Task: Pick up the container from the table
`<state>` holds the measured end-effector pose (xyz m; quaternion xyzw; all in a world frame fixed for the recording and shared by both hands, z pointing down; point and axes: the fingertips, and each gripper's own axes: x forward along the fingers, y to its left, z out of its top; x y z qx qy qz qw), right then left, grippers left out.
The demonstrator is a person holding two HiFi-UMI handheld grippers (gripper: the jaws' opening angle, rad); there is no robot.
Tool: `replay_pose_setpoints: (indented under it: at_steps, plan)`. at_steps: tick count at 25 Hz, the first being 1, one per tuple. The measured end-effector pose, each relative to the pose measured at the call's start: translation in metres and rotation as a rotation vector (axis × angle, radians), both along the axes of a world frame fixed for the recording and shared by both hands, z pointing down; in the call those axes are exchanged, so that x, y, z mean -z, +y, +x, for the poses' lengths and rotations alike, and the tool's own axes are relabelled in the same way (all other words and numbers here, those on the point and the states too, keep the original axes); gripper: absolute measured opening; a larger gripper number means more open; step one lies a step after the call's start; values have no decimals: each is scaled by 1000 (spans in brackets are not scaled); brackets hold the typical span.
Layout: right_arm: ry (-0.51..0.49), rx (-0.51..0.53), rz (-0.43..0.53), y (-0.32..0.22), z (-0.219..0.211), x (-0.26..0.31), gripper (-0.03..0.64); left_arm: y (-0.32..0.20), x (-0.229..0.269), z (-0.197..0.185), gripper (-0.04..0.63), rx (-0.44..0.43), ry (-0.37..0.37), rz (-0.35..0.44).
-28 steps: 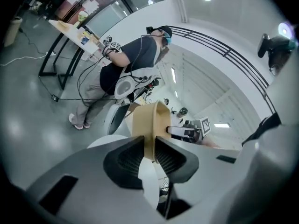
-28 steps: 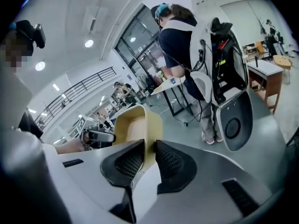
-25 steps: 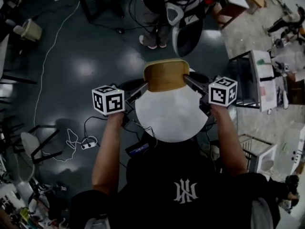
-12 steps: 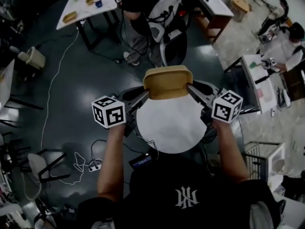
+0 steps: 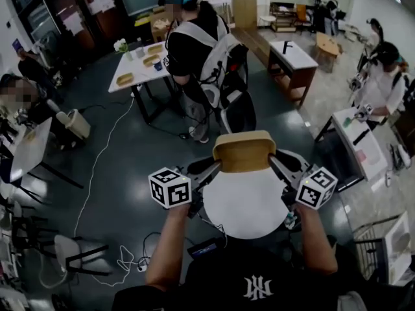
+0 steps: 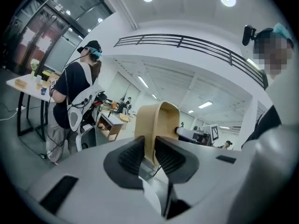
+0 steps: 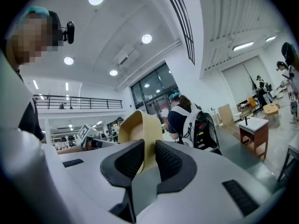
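The tan, shallow container (image 5: 244, 151) hangs in the air above the far edge of the round white table (image 5: 245, 206), carried between both grippers. My left gripper (image 5: 216, 167) is shut on its left rim, and my right gripper (image 5: 272, 161) is shut on its right rim. In the left gripper view the container's wall (image 6: 156, 122) stands pinched between the dark ribbed pads (image 6: 132, 157) of the left gripper (image 6: 148, 148). The right gripper view shows the same kind of grip: the container's rim (image 7: 140, 132) is clamped between the jaws of the right gripper (image 7: 148, 157).
A person with a backpack (image 5: 201, 50) stands close beyond the container, at a white table (image 5: 139, 67) with trays. A desk (image 5: 292, 60) is at back right, another table (image 5: 356, 144) at right. Chairs (image 5: 61, 251) and a white cable (image 5: 97, 167) lie at left.
Both grippers have risen with the container held between them, lifting it off the round table. The head view has swung upward, so more of the room shows.
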<state>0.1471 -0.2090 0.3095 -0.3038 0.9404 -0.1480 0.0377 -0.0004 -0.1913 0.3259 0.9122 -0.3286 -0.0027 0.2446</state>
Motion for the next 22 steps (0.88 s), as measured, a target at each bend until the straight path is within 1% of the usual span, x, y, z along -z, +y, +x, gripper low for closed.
replay_pose_setpoints:
  at_steps: [3, 6, 10, 14, 18, 22]
  plan:
    - [-24, -18, 53, 14, 5, 20, 97, 12, 22, 5, 72, -12, -15, 56]
    - [-29, -40, 94, 35, 11, 32, 97, 29, 35, 11, 72, -20, -20, 95]
    - [-33, -79, 159, 63, 26, 49, 97, 49, 53, 25, 70, -27, -49, 158]
    - [-40, -109, 214, 88, 42, 61, 97, 68, 66, 41, 69, -23, -46, 202]
    - [-44, -136, 241, 101, 56, 64, 95, 80, 76, 55, 69, -26, -48, 242]
    - [-31, -155, 245, 106, 60, 61, 94, 86, 81, 59, 69, -28, -33, 257]
